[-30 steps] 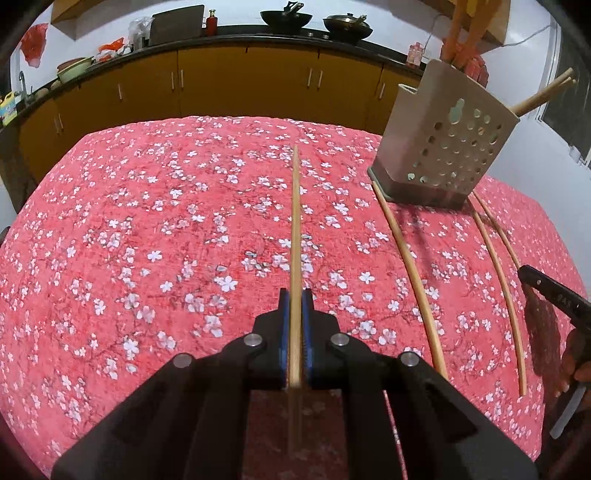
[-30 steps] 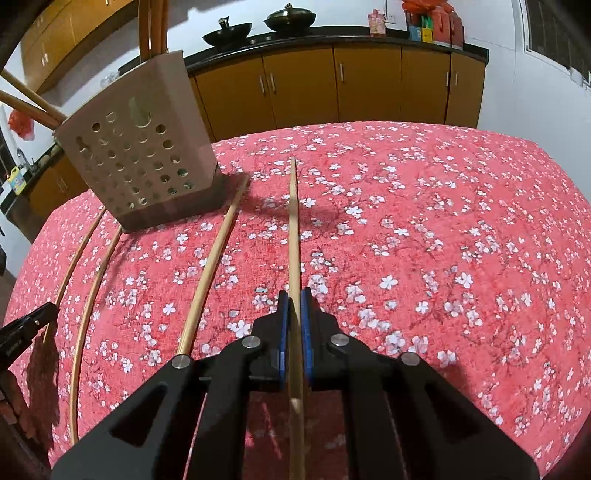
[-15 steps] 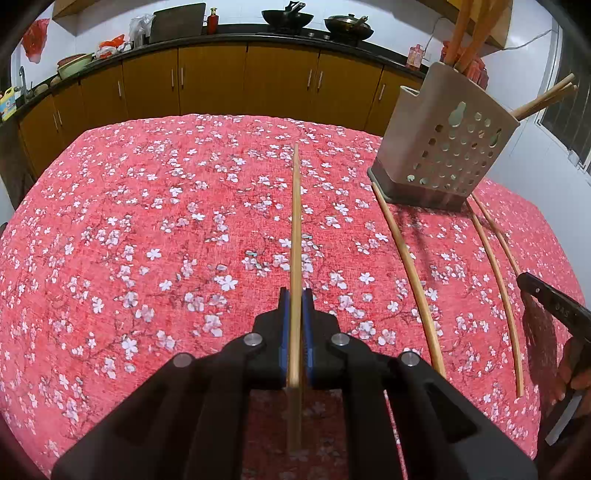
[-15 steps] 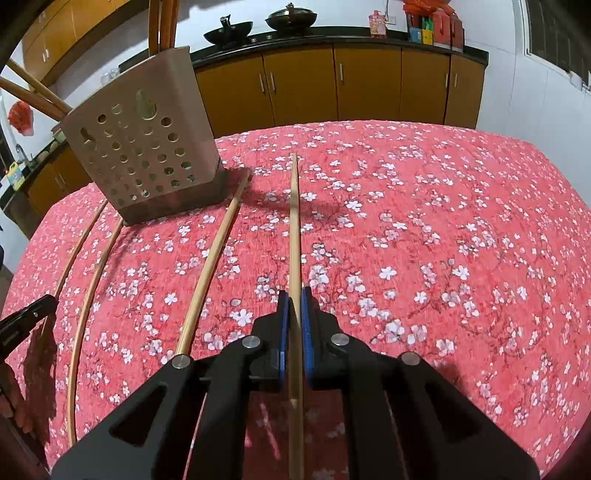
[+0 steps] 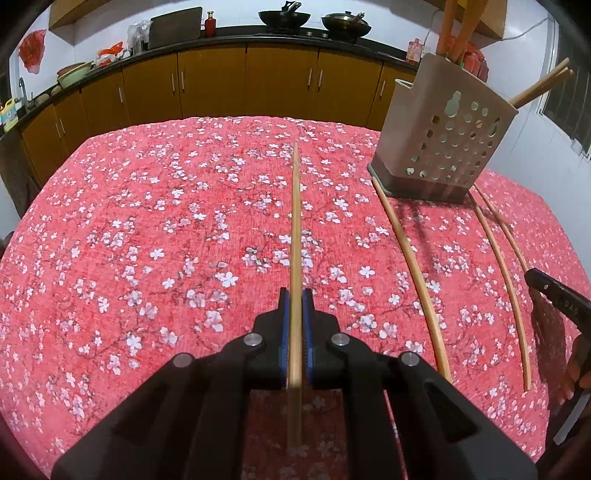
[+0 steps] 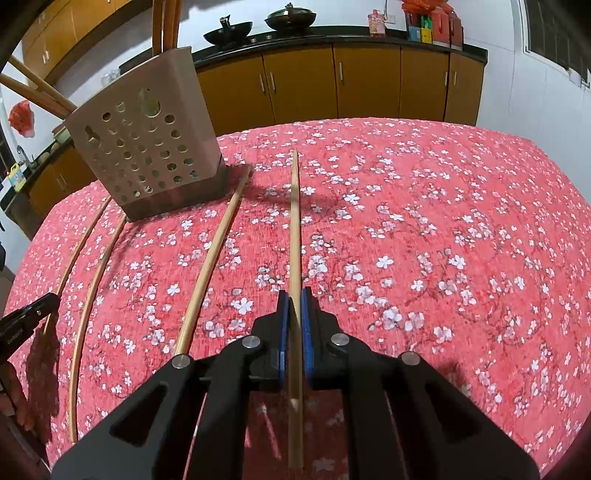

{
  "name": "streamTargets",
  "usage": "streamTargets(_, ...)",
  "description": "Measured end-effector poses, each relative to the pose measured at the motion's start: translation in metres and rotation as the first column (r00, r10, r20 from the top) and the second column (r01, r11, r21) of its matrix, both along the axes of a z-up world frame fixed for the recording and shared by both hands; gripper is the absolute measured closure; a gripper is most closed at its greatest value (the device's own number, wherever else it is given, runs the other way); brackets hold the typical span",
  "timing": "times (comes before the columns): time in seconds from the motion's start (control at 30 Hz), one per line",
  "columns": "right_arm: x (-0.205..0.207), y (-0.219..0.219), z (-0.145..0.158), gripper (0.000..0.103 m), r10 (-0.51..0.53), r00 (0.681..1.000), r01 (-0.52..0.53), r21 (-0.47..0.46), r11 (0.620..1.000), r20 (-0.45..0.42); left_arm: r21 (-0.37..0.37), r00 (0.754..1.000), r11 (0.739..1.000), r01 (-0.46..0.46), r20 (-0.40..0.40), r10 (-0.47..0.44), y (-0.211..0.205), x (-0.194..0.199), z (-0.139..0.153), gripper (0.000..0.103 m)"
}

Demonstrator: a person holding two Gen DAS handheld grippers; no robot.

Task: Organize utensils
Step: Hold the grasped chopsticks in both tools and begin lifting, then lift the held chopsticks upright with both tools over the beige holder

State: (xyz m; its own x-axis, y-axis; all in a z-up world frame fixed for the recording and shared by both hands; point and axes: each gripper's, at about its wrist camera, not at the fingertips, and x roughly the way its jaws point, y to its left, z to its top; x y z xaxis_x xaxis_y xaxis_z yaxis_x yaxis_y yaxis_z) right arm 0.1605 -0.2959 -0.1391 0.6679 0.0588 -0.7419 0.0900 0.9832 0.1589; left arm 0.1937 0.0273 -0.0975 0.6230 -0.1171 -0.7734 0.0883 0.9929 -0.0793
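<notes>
Between the earlier frames and this one, little had shifted: our view had eased back a touch, so the holder sat slightly lower in both pictures, while both grips had stayed as they were. We had our left gripper (image 5: 295, 325) pinched tight on a chopstick (image 5: 295, 236), which pointed forward above the tablecloth (image 5: 147, 229). Our right gripper (image 6: 294, 325) was likewise clamped on a second chopstick (image 6: 294, 236). Three more loose chopsticks (image 5: 413, 273) lay on the cloth, their far ends near the base of the perforated utensil holder (image 5: 447, 147), which stood upright between the two grippers and already held several sticks. Writing on the black gripper body at the left view's right edge was too small for us to read. Behind ran the cabinets (image 5: 221, 85), with two woks (image 5: 284, 16) on the counter.
</notes>
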Motion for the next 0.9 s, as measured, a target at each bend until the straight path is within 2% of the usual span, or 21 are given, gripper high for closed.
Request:
streamTargets(0.43, 0.002, 0.0, -0.001, 0.095, 0.0, 1.0, 0.0, 0.0, 1.0, 0.0, 0.008, 1.0, 1.0, 0.001, 0.0, -0.001, -0.001, 0.002, 0.0, 0.094)
streamTargets(0.63, 0.0, 0.0, 0.002, 0.095, 0.005, 1.0, -0.005, 0.004, 1.0, 0.0, 0.045, 1.0, 0.999, 0.02, -0.009, -0.019, -0.003, 0.003, 0.0, 0.095)
streamTargets(0.77, -0.009, -0.002, 0.017, 0.096, -0.002, 0.999, 0.001, 0.021, 1.0, 0.039, 0.012, 1.0, 1.0, 0.011, -0.029, -0.01, 0.004, 0.001, 0.006, 0.095)
streamTargets(0.9, -0.019, -0.005, 0.037, 0.096, -0.005, 0.996, 0.003, 0.026, 1.0, 0.092, -0.008, 1.0, 1.0, 0.01, -0.009, -0.01, 0.01, -0.004, 0.022, 0.095)
